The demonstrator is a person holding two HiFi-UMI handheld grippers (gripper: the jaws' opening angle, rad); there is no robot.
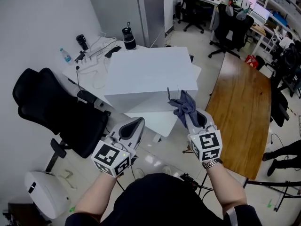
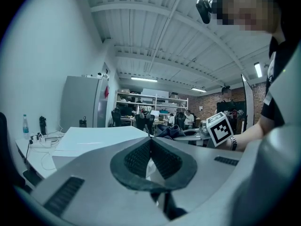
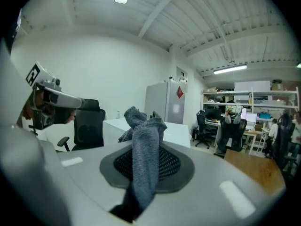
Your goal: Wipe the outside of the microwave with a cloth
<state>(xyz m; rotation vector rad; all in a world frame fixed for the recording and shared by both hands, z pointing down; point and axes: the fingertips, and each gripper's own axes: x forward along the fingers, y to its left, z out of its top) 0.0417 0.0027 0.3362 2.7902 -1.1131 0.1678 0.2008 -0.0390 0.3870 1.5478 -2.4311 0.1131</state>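
open office; white box-shaped microwave (image 1: 148, 74) at twelve o'clock.
right gripper (image 1: 189, 118) clamps bunched grey cloth (image 1: 183, 103), left gripper (image 1: 135, 125) closed, empty; thin pinch may slip mid-wipe.

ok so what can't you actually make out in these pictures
- The white box-shaped microwave: the head view shows only its top and one plain side; door and controls unseen.
- The grey terry cloth: in the right gripper view its lower end vanishes between the right gripper's fingers.
- The small clear water bottle: head view, label too small to read.
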